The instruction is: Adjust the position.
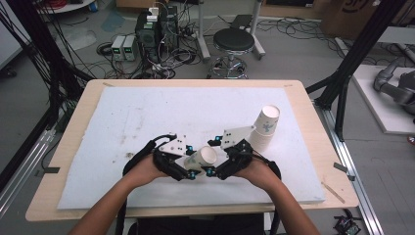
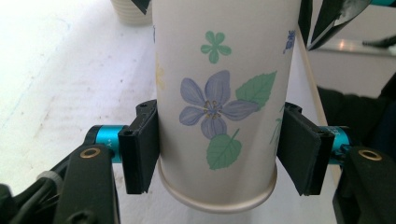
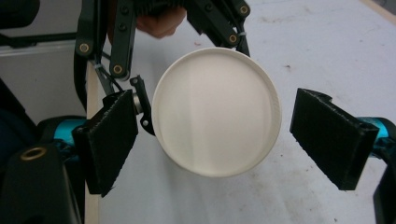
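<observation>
Item: floral paper cup (image 1: 201,158), white with blue flowers and green leaves, held in the air just above the white foam pad (image 1: 122,112), near the table's front edge at 6 o'clock from the pad's centre. Holder: left gripper (image 1: 188,172), clenched on the cup's lower wall just above the base rim, one pad on each side. Right gripper (image 1: 211,171): released, its jaws spread wide to either side of the cup's mouth with clear gaps, touching nothing. Orientation: cup lies tilted, long axis running from base at about 8 o'clock to open mouth at about 2 o'clock in the high view; the mouth faces the right gripper squarely. Related stock: stack of matching paper cups (image 1: 264,128), leaning, at 2 o'clock from the held cup, well apart. Progress, as judged: one cup has been separated and passed into the left gripper; setting it down or restacking remains.
</observation>
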Action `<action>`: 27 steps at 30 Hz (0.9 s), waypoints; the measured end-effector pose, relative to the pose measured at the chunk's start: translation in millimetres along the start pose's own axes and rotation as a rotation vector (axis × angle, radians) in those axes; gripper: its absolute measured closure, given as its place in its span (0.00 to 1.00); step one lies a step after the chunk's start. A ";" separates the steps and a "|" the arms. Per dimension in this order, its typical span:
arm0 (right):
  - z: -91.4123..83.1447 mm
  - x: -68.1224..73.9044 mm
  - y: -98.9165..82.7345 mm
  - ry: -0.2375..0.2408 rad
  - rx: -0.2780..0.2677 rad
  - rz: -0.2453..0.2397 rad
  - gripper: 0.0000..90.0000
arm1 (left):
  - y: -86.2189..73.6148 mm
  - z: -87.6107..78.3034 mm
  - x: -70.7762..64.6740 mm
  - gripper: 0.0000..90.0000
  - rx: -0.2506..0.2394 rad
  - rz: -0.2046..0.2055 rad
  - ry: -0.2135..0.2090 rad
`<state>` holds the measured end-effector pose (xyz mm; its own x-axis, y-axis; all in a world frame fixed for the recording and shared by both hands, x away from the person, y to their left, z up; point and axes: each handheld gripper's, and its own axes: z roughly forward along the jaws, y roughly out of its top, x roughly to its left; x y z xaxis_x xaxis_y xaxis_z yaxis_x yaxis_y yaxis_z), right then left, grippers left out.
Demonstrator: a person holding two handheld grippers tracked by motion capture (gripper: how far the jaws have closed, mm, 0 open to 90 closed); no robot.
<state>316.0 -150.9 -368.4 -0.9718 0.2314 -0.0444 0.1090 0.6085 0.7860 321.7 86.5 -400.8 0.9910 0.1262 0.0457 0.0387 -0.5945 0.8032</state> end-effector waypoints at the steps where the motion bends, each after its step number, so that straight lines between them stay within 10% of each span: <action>1: 0.6 -0.1 -0.3 0.007 0.010 -0.002 0.17 | 1.7 -0.2 1.2 0.40 0.039 0.008 -0.008; 14: 7.5 3.8 9.4 0.033 0.118 -0.131 0.19 | 15.2 0.1 3.6 0.40 0.196 0.082 -0.070; 27: 13.9 6.9 13.4 0.127 0.232 -0.200 0.41 | 12.7 5.6 1.2 0.41 0.212 0.083 -0.141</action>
<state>313.6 -130.6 -366.8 -0.9955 0.0019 -0.0951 -0.0565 0.7925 0.6072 324.1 74.7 -393.9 0.9994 -0.0330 0.0113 -0.0323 -0.7531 0.6571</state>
